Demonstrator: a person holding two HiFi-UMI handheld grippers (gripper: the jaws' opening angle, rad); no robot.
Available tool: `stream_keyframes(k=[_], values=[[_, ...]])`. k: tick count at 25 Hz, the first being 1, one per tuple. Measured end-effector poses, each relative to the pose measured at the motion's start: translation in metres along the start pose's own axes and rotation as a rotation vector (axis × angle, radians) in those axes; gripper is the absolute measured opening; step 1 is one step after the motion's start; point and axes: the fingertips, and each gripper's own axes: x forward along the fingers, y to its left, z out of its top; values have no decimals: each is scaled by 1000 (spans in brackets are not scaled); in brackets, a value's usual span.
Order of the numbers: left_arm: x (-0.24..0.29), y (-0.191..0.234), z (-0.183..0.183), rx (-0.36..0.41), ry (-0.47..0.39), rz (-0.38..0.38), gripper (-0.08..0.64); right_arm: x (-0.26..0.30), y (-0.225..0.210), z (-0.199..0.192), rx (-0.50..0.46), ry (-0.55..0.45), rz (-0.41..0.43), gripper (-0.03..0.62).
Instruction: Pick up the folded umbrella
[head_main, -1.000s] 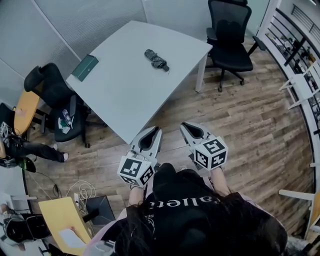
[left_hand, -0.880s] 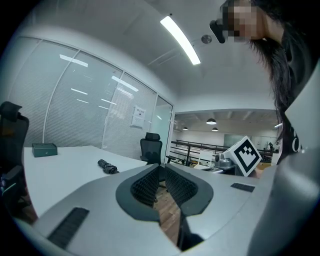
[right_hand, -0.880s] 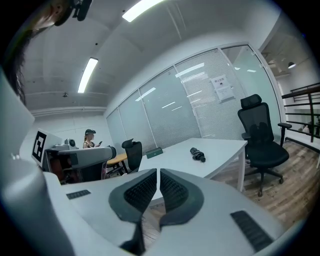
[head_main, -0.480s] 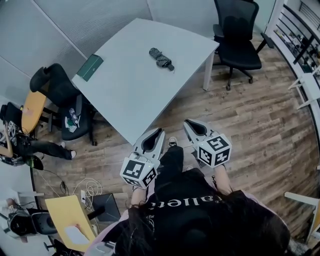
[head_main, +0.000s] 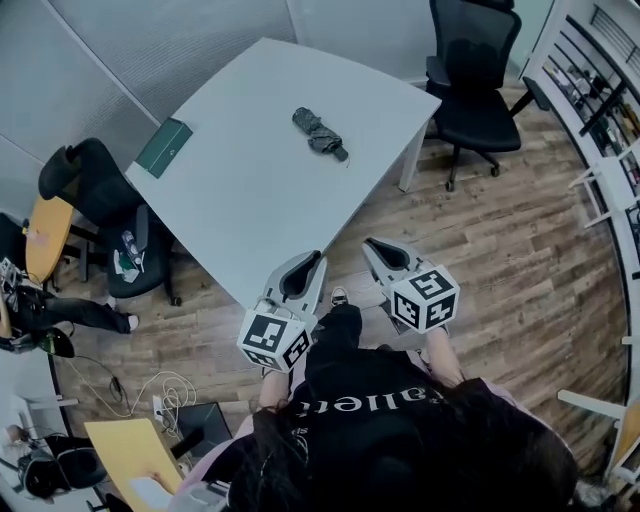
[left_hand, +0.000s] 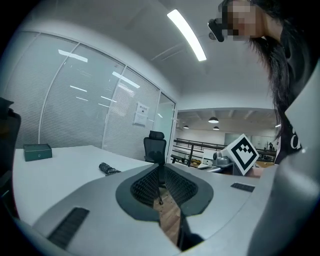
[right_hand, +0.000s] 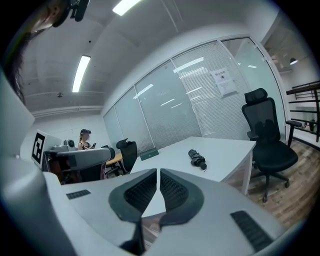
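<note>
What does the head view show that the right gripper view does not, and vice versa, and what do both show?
Head view only: the coil of white cable on the wood floor. Right gripper view only: the ceiling strip light and the white paper notice on the glass wall. Both: the white table, with the dark folded umbrella and flat green box on it.

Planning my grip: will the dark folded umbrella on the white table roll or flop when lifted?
The dark folded umbrella looks roughly cylindrical, so a nudge could roll it on the smooth white table. Its bunched fabric looks soft and may give under a squeeze, yet it lies straight, so probably stays stiff. Compact, so likely light.
</note>
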Motion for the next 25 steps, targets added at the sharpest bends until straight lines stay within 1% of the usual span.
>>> stream_keyframes(k=[7, 12, 17, 21, 25], values=[[44, 72, 25, -13, -15, 0, 51, 68, -22, 29, -4, 32, -8, 34], [67, 111, 31, -30, -8, -7, 51, 113, -36, 42, -5, 68, -10, 34], [81, 156, 31, -54, -7, 17, 51, 158, -45, 51, -6, 97, -4, 34], [90, 178, 30, -72, 0, 28, 51, 181, -55, 57, -8, 114, -15, 34], [95, 191, 28, -97, 2, 36, 51, 197, -65, 60, -13, 136, -25, 34]])
